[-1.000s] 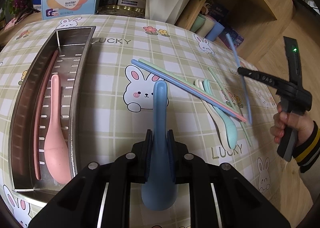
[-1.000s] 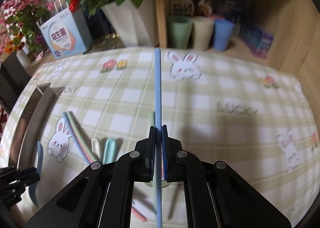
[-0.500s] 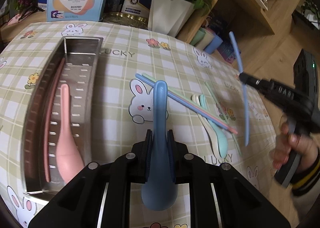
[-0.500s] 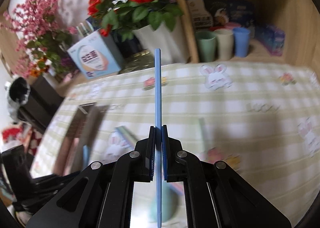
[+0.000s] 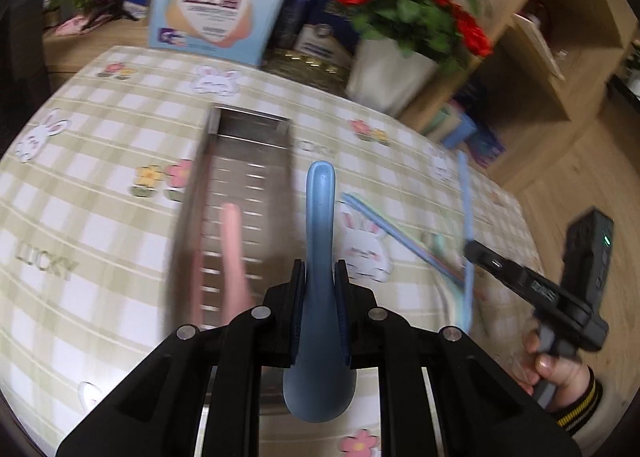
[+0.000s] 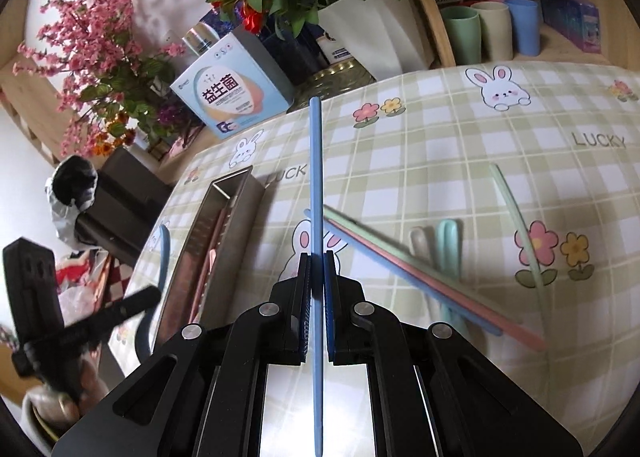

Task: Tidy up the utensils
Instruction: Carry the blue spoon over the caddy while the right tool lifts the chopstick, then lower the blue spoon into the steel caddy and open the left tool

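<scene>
1. Left wrist view: the left gripper (image 5: 320, 289) pinches a blue spoon (image 5: 319, 285) by its neck, handle pointing forward, bowl toward the camera. It hangs just right of the steel tray (image 5: 248, 193), whose far rim sits well in from the tablecloth (image 5: 100, 185) edge. A pink spoon (image 5: 234, 257) lies in the tray. To the right, the right gripper (image 5: 472, 249) holds a blue chopstick (image 5: 466, 225) upright above the table.

2. Right wrist view: the right gripper (image 6: 317, 277) is clamped on the blue chopstick (image 6: 316, 185), which runs straight ahead. Below lie loose chopsticks (image 6: 400, 261), a green chopstick (image 6: 516, 217) apart to the right, and two pale spoons (image 6: 436, 245). The steel tray (image 6: 236, 193) lies left, near the table's edge; open cloth separates it from the pile.
</scene>
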### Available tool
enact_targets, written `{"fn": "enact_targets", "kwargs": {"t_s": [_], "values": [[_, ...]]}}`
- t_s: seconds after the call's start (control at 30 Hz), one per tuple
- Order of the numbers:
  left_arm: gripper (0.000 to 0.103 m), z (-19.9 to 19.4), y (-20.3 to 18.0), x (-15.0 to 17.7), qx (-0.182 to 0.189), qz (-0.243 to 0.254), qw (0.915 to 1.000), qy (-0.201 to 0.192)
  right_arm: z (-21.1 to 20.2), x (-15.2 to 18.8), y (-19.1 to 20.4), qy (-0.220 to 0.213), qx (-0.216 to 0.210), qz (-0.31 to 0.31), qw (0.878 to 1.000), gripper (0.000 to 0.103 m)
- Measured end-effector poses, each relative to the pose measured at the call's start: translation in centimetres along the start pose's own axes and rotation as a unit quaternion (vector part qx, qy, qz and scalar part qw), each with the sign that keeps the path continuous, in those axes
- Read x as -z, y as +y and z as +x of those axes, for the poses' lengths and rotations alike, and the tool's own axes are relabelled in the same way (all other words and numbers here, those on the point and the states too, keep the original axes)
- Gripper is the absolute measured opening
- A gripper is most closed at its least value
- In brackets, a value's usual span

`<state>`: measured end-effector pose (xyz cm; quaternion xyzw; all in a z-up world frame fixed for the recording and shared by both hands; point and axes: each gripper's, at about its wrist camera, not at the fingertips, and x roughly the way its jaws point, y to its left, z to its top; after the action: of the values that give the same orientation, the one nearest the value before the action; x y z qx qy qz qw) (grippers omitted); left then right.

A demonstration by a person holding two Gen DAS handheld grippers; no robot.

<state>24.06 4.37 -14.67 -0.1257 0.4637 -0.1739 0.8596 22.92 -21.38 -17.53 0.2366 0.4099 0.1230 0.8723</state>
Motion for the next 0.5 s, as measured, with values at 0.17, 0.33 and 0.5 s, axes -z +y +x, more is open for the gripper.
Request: {"fn": "enact_targets", "kwargs": {"t_s": [0.17, 0.33, 0.5], "values": [[0.014, 1.1, 2.6, -1.2, -0.032, -0.023, 0.9991, 0.016, 0.1, 0.3, -0.7, 0.003, -0.003, 0.011, 1.0, 0.006], [0.014, 2.9, 3.4, -1.2, -0.056, -0.032, 0.9972, 0.039, 0.2, 0.5, -1.4, 0.004, -0.003, 0.021, 1.0, 0.006], [0.014, 4.7, 3.7, -0.4, -0.064, -0.045, 0.9949, 0.063, 0.0, 0.6, -2.0, 0.002, -0.004, 0.029, 1.0, 0.006]]}}
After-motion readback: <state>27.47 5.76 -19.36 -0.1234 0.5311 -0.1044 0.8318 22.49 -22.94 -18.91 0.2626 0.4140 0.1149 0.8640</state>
